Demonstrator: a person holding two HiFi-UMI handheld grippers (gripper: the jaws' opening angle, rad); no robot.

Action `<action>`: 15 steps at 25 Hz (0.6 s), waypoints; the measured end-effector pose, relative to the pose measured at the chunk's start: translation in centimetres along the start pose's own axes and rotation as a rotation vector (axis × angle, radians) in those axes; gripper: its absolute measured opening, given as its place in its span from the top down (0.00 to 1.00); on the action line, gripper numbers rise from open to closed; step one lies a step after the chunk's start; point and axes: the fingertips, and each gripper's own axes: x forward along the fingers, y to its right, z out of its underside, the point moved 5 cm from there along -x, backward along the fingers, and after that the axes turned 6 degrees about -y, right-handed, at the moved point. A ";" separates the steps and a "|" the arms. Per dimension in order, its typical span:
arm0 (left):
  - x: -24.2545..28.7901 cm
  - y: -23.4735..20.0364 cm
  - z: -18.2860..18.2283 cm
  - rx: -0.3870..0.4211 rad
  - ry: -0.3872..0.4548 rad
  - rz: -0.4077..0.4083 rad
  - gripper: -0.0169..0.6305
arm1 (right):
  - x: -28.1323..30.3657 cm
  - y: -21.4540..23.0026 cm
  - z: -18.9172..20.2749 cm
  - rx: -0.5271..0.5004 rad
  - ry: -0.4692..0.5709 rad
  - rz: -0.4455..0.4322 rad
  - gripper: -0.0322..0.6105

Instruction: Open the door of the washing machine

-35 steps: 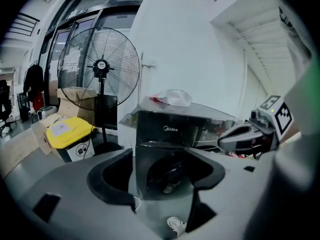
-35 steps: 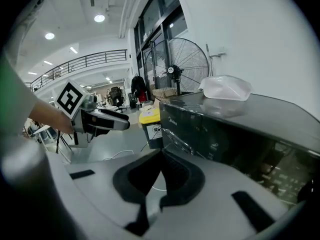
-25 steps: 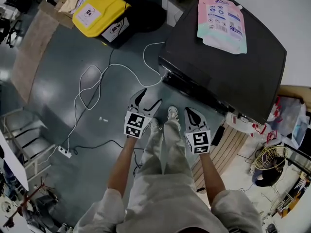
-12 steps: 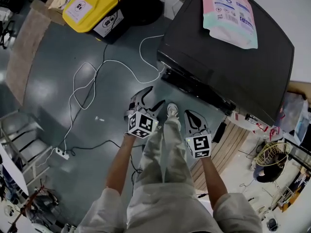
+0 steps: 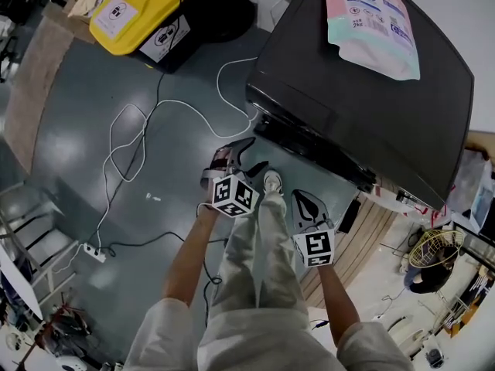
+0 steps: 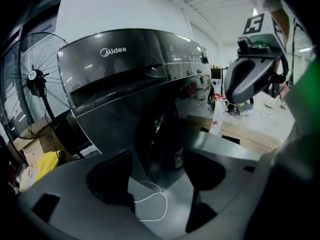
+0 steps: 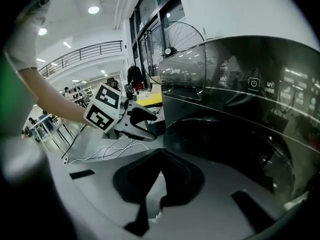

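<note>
The black washing machine stands at the upper right of the head view, with its front facing my grippers. Its round dark door looks closed; in the left gripper view the door is seen edge-on, straight ahead of the jaws. My left gripper hangs just short of the machine's front, open, with nothing between its pads. My right gripper is beside it, lower and to the right, shut on nothing, with its tips meeting in front of the door.
A pink and teal pouch lies on the machine's top. A white cable loops over the grey floor to a power strip. A yellow bin is at the back left, wooden slats at the right, and a standing fan beside the machine.
The left gripper has edged a little nearer the machine's front. The right gripper has barely moved. The door looks the same.
</note>
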 end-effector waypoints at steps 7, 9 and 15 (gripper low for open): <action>4.5 0.4 0.8 0.026 -0.020 0.061 0.51 | 0.7 0.2 2.8 0.030 -0.025 0.010 0.95; 5.3 0.1 0.9 0.040 -0.026 0.067 0.51 | 0.9 0.1 3.2 0.037 -0.029 0.010 0.95; 6.4 -0.5 0.2 0.059 -0.009 0.087 0.51 | 1.1 0.1 3.8 0.042 -0.030 0.009 0.95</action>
